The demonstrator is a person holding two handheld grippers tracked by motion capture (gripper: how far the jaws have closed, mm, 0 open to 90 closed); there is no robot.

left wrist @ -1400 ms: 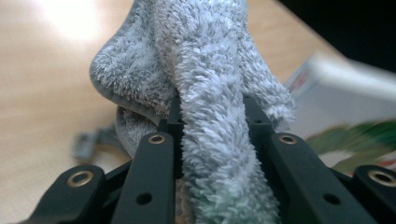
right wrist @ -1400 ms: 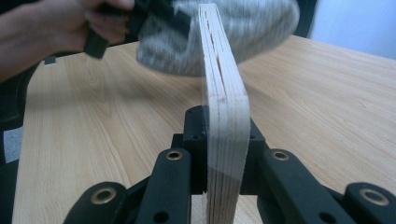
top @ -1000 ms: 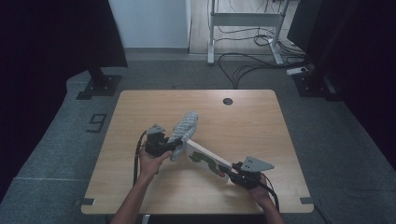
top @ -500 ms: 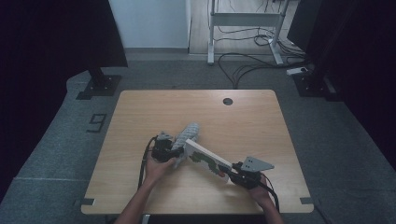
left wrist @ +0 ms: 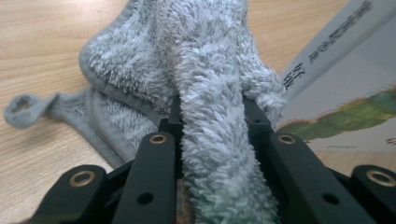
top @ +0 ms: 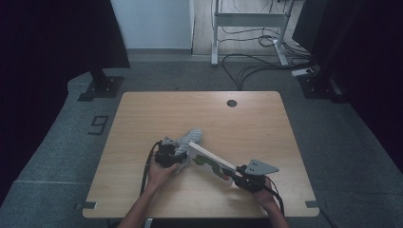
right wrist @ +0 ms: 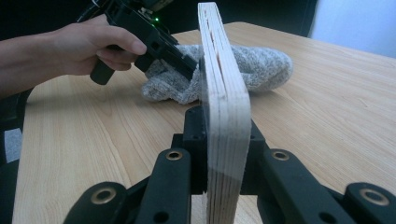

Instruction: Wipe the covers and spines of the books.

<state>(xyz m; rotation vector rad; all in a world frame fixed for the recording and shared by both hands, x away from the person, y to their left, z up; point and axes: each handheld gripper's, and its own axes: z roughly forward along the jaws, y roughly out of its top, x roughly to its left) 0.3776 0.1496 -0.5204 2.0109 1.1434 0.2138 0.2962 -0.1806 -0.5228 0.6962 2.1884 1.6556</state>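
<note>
A grey fluffy towel [top: 192,138] lies bunched on the wooden table [top: 142,118], and my left gripper [top: 169,155] is shut on a fold of it. In the left gripper view the towel [left wrist: 205,56] runs up between the black jaws of the left gripper [left wrist: 212,107]. A thick board book [top: 212,164] with a green caterpillar picture stretches from the towel toward my right gripper [top: 245,179]. That right gripper [right wrist: 223,122] is shut on the book [right wrist: 222,84], holding it on edge and tilted. The book's far end touches the towel [right wrist: 266,65].
A round cable hole [top: 231,102] sits near the table's far edge. A desk frame and cables [top: 247,28] stand on the floor beyond. Dark screens [top: 57,42] flank the left and right sides. The far half of the table is bare wood.
My left gripper has come down with the towel, which hung raised above the table before and now rests on it beside the book. The right gripper and book stayed put.
</note>
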